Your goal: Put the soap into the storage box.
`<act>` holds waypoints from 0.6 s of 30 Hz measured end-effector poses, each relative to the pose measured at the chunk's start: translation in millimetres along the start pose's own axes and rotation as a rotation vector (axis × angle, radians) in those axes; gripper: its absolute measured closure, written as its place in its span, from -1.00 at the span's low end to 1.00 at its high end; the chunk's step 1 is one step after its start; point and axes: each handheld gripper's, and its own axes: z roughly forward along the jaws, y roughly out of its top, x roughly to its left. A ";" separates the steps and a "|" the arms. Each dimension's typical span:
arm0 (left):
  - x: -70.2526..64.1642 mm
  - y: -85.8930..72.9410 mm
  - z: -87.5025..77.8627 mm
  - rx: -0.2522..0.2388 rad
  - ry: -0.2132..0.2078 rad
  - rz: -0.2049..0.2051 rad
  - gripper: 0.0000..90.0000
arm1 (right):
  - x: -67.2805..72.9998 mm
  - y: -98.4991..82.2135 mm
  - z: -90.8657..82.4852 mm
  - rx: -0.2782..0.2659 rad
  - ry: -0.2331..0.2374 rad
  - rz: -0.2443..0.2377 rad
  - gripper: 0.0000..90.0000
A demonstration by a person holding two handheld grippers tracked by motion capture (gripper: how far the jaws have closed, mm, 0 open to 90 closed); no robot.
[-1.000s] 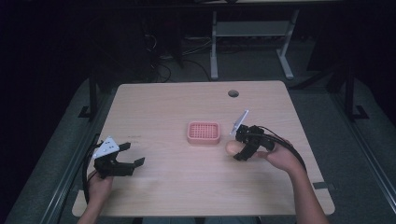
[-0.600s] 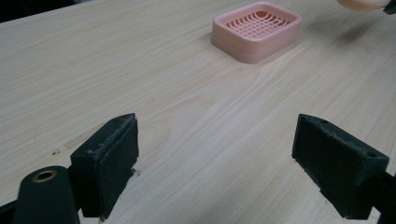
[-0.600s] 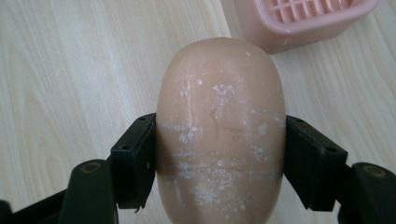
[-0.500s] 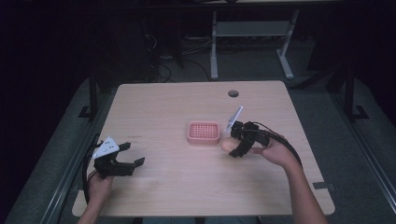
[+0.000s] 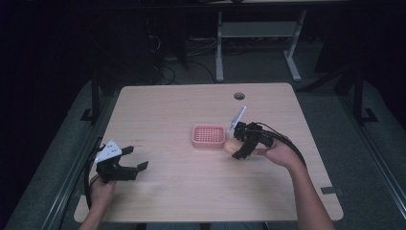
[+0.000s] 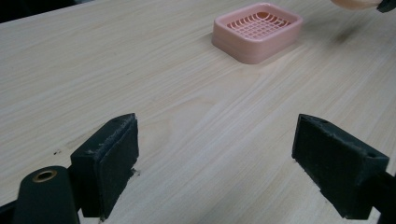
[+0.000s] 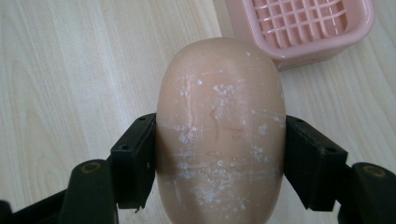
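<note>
A pale wooden table [image 5: 182,191] stands in a dark room, and at its near left corner the left gripper [image 5: 136,167] rests low over bare wood with its jaws spread wide and nothing between them, well apart from the work. Farther in and to the right, the right gripper [image 7: 219,158] is clamped across the width of a peach-coloured oval bar of soap [image 7: 219,140], whose long axis runs along the jaws. Just beyond the bar's far tip and slightly left lies the pink slotted plastic soap dish [image 5: 208,136], so the carrying hand is by far the nearer and likely needs only a short reach up-table and left.
</note>
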 end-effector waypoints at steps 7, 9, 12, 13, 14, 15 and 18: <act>-0.1 0.1 -0.5 0.000 0.001 0.000 -0.68 | -3.9 9.5 -4.3 -0.005 -0.005 -0.015 -0.29; 0.0 0.1 -0.7 -0.001 0.000 -0.001 -0.68 | -6.0 12.5 -5.6 -0.002 -0.002 -0.014 -0.29; 0.1 0.3 -0.7 -0.002 0.001 -0.001 -0.68 | -7.8 17.4 -7.0 0.002 -0.005 -0.017 -0.29; 0.1 0.3 -0.7 -0.003 0.002 0.000 -0.68 | -8.6 19.3 -7.1 0.000 -0.008 -0.023 -0.29; 0.3 0.3 -0.9 -0.003 0.001 0.000 -0.68 | -9.0 20.2 -7.4 -0.004 -0.007 -0.025 -0.29; 0.6 0.3 -0.8 -0.004 0.000 0.000 -0.68 | -10.1 21.8 -7.3 -0.006 0.002 -0.019 -0.29; 1.0 0.4 -1.0 -0.002 0.001 0.000 -0.68 | -11.6 26.0 -6.3 0.007 -0.006 -0.028 -0.29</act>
